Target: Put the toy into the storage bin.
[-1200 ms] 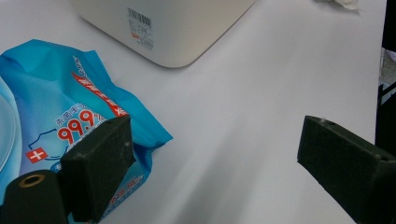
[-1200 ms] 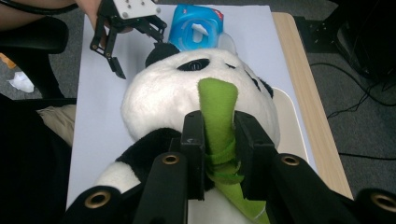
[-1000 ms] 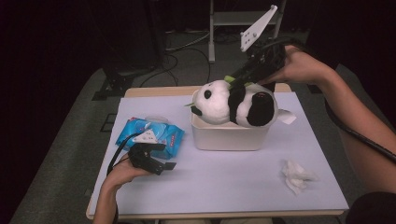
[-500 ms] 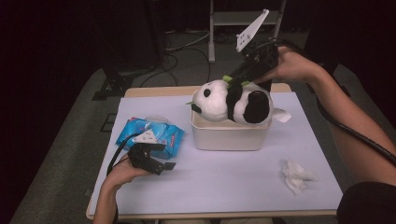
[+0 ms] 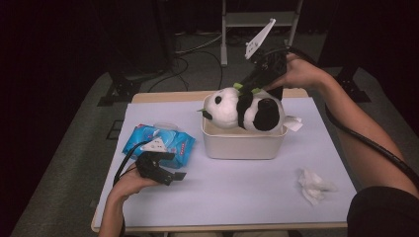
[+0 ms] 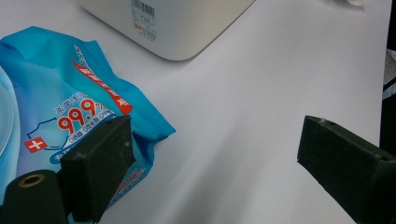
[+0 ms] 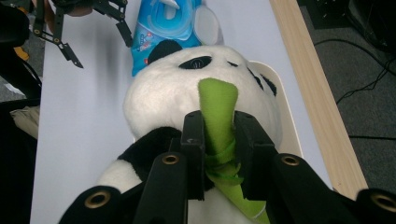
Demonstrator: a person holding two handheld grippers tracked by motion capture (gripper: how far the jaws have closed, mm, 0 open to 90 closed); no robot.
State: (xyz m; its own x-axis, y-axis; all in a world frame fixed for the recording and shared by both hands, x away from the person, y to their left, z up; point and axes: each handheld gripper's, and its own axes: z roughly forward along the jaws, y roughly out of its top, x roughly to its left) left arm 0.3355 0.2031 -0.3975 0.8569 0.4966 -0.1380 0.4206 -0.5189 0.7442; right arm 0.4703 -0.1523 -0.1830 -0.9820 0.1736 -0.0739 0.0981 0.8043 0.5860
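A white sheet (image 5: 232,192) covers a wood-edged table (image 5: 163,96) standing on grey carpet, with the room beyond it dark. Cables (image 5: 197,49) trail across the floor at 12 o'clock, beside the legs of a metal stand (image 5: 225,34).

At the table's far centre, a cream bin (image 5: 242,143) holds a plush panda (image 5: 244,109) lying across its rim, head toward 9 o'clock. The right gripper (image 7: 218,154), reaching in from 1 o'clock, is clenched on the green leaf (image 7: 218,112) sewn to the panda, both pads pressing its sides.

At 8 o'clock, the left gripper (image 5: 165,173) rests on the sheet in the person's hand, its jaws spread wide with nothing between them. One pad (image 6: 100,163) lies just beside a blue pack of wipes (image 6: 56,93), which sits at 9 o'clock of the bin, near it but apart.

A crumpled tissue (image 5: 314,183) lies at 4 o'clock, well apart from the bin.
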